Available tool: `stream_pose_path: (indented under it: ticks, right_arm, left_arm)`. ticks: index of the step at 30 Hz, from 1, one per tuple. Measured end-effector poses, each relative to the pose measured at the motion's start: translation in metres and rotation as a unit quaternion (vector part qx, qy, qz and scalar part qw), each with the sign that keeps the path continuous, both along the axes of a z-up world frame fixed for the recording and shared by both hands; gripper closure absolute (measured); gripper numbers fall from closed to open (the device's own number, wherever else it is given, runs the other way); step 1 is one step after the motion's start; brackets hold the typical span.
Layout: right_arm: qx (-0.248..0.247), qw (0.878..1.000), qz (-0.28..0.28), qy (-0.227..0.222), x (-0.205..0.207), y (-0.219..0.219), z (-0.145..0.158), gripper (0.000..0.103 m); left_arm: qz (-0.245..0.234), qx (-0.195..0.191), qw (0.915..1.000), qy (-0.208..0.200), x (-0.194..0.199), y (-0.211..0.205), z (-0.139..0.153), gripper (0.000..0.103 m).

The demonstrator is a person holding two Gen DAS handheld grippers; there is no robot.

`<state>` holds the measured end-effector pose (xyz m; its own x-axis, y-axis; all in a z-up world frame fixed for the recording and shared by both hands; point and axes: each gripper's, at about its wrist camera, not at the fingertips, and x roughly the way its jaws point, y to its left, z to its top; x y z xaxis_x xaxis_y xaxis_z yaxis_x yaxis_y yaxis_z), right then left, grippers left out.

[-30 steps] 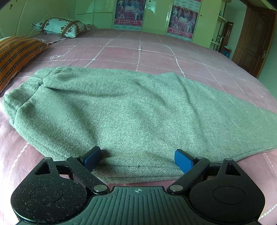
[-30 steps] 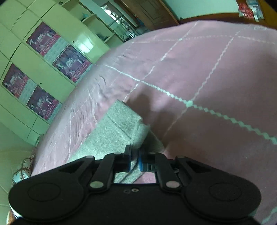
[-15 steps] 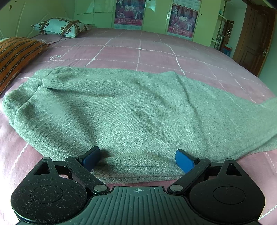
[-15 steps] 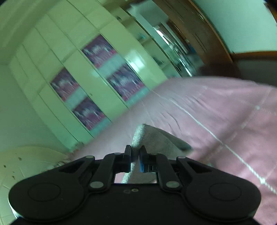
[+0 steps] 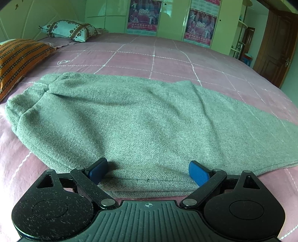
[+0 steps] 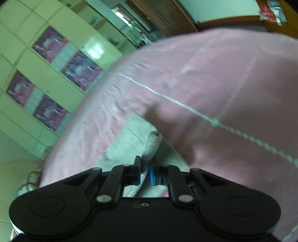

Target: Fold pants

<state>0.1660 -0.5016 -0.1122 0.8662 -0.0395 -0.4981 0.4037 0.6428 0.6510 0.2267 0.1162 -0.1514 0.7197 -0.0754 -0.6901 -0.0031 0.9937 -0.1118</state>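
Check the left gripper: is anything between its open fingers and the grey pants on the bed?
Nothing visible. The left gripper is open, its blue pads on either side of the near edge of the grey pants on the pink bedspread. The right gripper already pinches the fabric.

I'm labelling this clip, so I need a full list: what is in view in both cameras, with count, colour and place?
pants: 1, grey, spread across the bed
bed cover: 1, pink with a white grid, under the pants
pillows: 2, one white patterned, one orange striped, far left on the bed
posters: several, purple, on pale green cupboard doors
door: 1, brown, far right
left hand-held gripper: black, blue pads, open over the pants' near edge
right hand-held gripper: black, blue pads, shut on a pants edge
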Motion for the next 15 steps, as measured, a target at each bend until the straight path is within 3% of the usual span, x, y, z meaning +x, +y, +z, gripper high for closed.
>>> stream_pose_path:
  ticks: [4, 6, 8, 10, 13, 15]
  right_arm:
    - [0.017, 0.998, -0.014, 0.051, 0.004, -0.001, -0.022, 0.101]
    - [0.034, 0.998, -0.018, 0.045, -0.002, -0.003, -0.029, 0.103]
    - [0.035, 0.999, -0.038, 0.012, -0.017, -0.004, -0.019, 0.086]
    - [0.037, 0.998, -0.054, -0.007, -0.031, -0.005, -0.014, 0.083]
    - [0.082, 0.995, -0.060, 0.001, -0.037, -0.011, -0.024, 0.082]
    - [0.111, 0.992, -0.066, 0.000, -0.035, -0.012, -0.034, 0.073]
  left_arm:
    - [-0.001, 0.000, 1.0000, 0.000, 0.000, 0.000, 0.000, 0.010]
    - [-0.002, 0.001, 1.0000, 0.001, 0.000, 0.000, 0.001, 0.010]
    - [-0.005, 0.000, 1.0000, 0.001, -0.001, 0.000, 0.001, 0.010]
    - [-0.005, -0.002, 1.0000, 0.001, 0.000, 0.001, 0.001, 0.010]
    - [-0.006, 0.001, 1.0000, 0.001, 0.001, -0.001, 0.000, 0.007]
    - [-0.006, 0.004, 1.0000, 0.001, 0.001, -0.003, 0.000, 0.007]
